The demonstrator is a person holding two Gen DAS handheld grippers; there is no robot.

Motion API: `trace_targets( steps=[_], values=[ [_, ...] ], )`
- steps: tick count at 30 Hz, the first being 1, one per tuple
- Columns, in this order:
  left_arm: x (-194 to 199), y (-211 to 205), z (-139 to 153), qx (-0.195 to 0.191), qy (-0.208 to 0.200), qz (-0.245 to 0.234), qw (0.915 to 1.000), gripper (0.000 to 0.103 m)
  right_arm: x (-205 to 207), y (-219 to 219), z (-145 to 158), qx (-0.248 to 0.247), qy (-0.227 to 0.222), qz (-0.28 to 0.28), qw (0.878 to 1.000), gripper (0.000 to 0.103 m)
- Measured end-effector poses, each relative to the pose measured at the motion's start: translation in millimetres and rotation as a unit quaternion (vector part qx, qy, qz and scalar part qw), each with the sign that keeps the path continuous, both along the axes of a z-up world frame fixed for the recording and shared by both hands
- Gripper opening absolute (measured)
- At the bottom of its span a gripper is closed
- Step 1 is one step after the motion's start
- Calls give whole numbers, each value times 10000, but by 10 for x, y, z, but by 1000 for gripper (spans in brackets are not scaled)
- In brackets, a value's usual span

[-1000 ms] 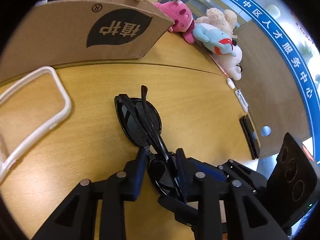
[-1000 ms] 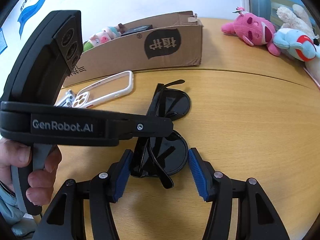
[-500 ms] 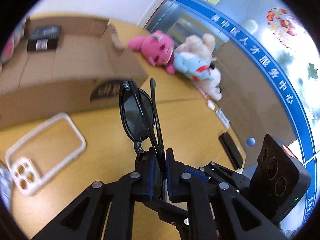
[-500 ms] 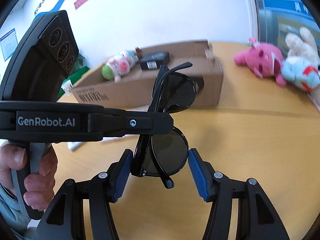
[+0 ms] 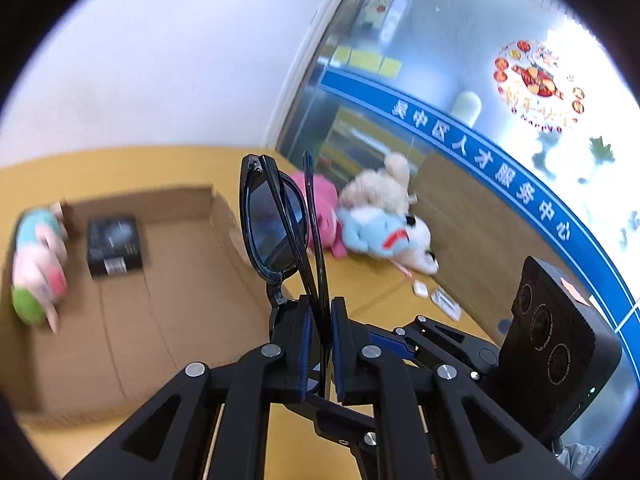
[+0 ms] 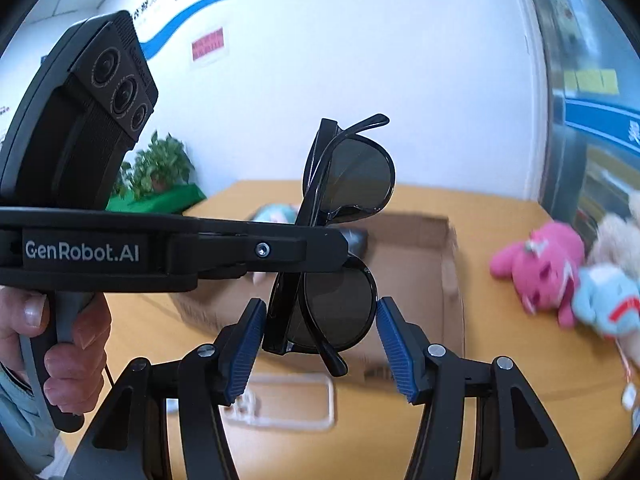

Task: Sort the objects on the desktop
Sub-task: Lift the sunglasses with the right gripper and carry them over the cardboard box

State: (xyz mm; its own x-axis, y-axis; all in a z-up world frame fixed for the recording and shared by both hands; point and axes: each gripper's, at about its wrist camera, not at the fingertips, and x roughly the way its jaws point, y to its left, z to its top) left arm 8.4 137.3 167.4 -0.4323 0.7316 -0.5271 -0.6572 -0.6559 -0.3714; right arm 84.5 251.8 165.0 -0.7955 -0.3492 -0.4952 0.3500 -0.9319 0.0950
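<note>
1. The wooden desk [image 5: 400, 280] fills the lower part of both my views, running back to a white wall.
2. On it sits the open cardboard box [image 5: 168, 280], far and to the left in my left wrist view. Inside it I see a black packet [image 5: 114, 246] and a green and pink plush toy [image 5: 36, 268], blurred, at its left end.
3. To the right of the box, at the desk's far edge, lie a pink plush [image 6: 540, 268], a light blue plush [image 5: 376, 232] and a cream plush [image 5: 384, 184], all pressed together.
4. My left gripper [image 5: 319, 340] is clamped tight on the folded black sunglasses [image 5: 276, 220], pinching the frame and folded arms near the bridge. The glasses stand on end in the air above the box, one lens above the pads and one below.
5. My right gripper [image 6: 320, 340] stands partly open with the lower lens between its blue pads [image 6: 244, 344]. The left pad sits right against the frame edge and the right pad is just clear of the lens, so I cannot tell if it presses at all.
6. A hand [image 6: 60, 344] grips the left gripper's handle at the left of my right wrist view.
7. A white phone case [image 6: 288, 400] lies on the desk just in front of the box, below the glasses.
8. Small white items lie near the plush pile on the right, too small for me to make out.
</note>
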Motion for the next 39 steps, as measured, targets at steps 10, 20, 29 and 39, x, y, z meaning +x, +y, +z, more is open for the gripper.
trace_targets(
  steps=[10, 20, 29, 39],
  values=[
    [-820, -147, 550, 53, 292, 146, 9995, 7, -986, -168, 554, -63, 196, 259, 9995, 56],
    [-2037, 13, 135, -56, -294, 195, 9994, 7, -2232, -116, 225, -65, -562, 275, 9980, 56],
    [-2903, 293, -1111, -224, -1614, 244, 9863, 6, -3156, 140, -908, -515, -2091, 220, 9763, 55],
    [-3246, 407, -1891, -363, -2609, 461, 9636, 6, -3625, 313, -1743, -204, -3144, -188, 9489, 55]
  ],
)
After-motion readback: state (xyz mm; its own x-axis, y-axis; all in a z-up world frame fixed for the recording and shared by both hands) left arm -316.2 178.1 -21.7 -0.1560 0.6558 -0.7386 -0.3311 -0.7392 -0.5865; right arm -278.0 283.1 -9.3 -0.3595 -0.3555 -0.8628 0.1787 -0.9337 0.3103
